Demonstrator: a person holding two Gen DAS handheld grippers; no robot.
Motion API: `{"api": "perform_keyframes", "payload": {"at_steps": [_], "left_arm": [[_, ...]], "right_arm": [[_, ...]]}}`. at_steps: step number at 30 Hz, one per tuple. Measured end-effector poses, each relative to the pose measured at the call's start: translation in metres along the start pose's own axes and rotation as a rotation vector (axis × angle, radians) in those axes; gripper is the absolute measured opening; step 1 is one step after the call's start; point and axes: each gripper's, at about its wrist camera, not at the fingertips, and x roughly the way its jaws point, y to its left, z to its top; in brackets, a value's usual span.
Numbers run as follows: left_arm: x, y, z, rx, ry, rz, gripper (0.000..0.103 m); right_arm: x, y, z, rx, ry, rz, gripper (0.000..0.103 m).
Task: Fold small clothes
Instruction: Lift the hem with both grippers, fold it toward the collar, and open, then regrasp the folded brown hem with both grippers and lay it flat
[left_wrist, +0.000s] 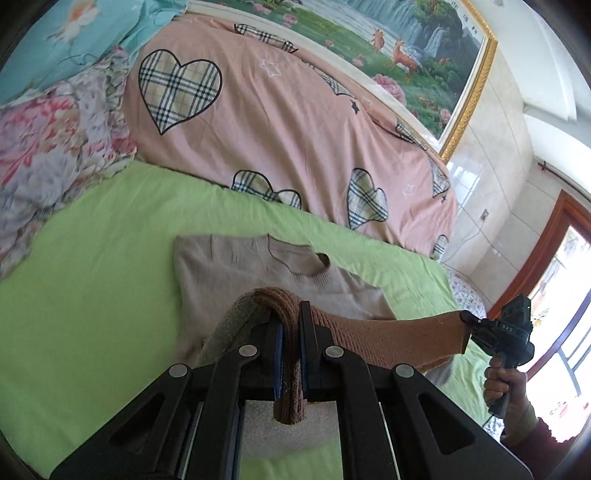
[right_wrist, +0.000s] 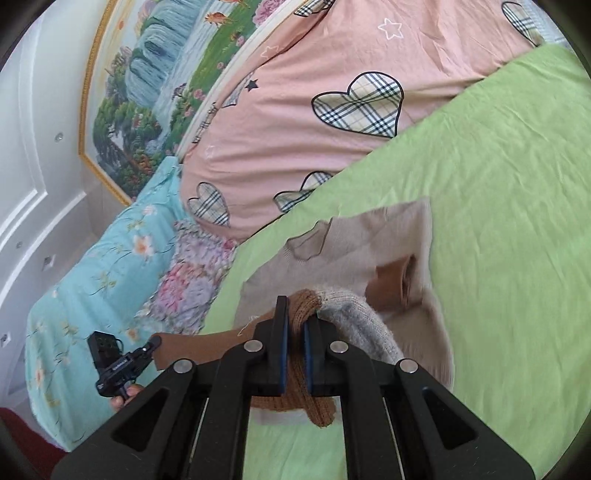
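A small beige knit sweater (left_wrist: 229, 273) lies on the green sheet (left_wrist: 92, 288), neckline away from me. Its brown ribbed hem (left_wrist: 388, 336) is lifted off the bed and stretched between both grippers. My left gripper (left_wrist: 291, 332) is shut on one corner of the hem. My right gripper (right_wrist: 294, 325) is shut on the other corner; it also shows in the left wrist view (left_wrist: 469, 319). The sweater (right_wrist: 369, 236) shows in the right wrist view with a folded-in brown cuff (right_wrist: 391, 277). The left gripper (right_wrist: 149, 347) appears at lower left there.
A pink quilt with plaid hearts (left_wrist: 280, 122) lies bunched behind the sweater. Floral bedding (left_wrist: 48, 147) and a blue pillow (right_wrist: 103, 273) sit at the left. A framed landscape painting (left_wrist: 406, 48) hangs on the wall. A window (left_wrist: 565, 280) is at the right.
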Motion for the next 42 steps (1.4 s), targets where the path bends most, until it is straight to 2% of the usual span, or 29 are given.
{"api": "perform_keyframes", "payload": {"at_steps": [3,8,13,18,23,24,25,28,30,31,33,34,35,36,38,40,42], "left_arm": [[0.038,0.010,0.021,-0.004,0.010,0.019,0.005],[0.098,0.036,0.035,-0.020,0.055,0.073,0.005],[0.155,0.065,0.028,-0.030,0.134,0.156,0.005],[0.193,0.088,0.018,-0.057,0.194,0.200,0.006],[0.203,0.088,0.013,-0.058,0.219,0.213,0.008],[0.200,0.087,0.012,-0.064,0.226,0.205,0.010],[0.195,0.085,0.011,-0.075,0.235,0.193,0.015],[0.170,0.075,0.004,-0.093,0.240,0.133,0.018],[0.151,0.057,-0.007,-0.084,0.235,0.072,0.024],[0.146,0.043,-0.015,-0.070,0.243,0.029,0.026],[0.148,0.015,-0.030,-0.028,0.278,-0.053,0.032],[0.154,0.005,-0.035,-0.009,0.303,-0.076,0.037],[0.161,-0.005,-0.039,0.015,0.330,-0.086,0.038],[0.174,-0.015,-0.043,0.054,0.360,-0.074,0.038],[0.191,-0.021,-0.044,0.102,0.383,-0.036,0.037],[0.212,-0.012,-0.038,0.110,0.409,0.004,0.036],[0.229,0.007,-0.024,0.109,0.416,0.051,0.028]], "right_arm": [[0.029,-0.010,0.025,0.016,-0.007,-0.030,0.008],[0.080,-0.036,0.053,0.043,0.018,-0.086,0.008],[0.129,-0.061,0.056,0.044,0.088,-0.197,0.008],[0.158,-0.083,0.050,0.043,0.131,-0.275,0.008],[0.166,-0.092,0.047,0.056,0.151,-0.309,0.008],[0.166,-0.092,0.046,0.062,0.157,-0.304,0.009],[0.164,-0.091,0.046,0.067,0.154,-0.301,0.009],[0.145,-0.079,0.045,0.060,0.125,-0.297,0.014],[0.126,-0.056,0.042,0.002,0.076,-0.297,0.017],[0.120,-0.040,0.038,-0.047,0.064,-0.263,0.019],[0.124,-0.006,0.021,-0.165,0.115,-0.156,0.020],[0.134,0.009,0.010,-0.221,0.179,-0.102,0.022],[0.152,0.026,-0.006,-0.287,0.286,-0.053,0.023],[0.166,0.034,-0.015,-0.322,0.353,-0.041,0.023],[0.191,0.041,-0.027,-0.378,0.438,-0.054,0.023],[0.215,0.030,-0.025,-0.365,0.492,-0.076,0.023],[0.235,0.010,-0.012,-0.336,0.505,-0.136,0.022]]}}
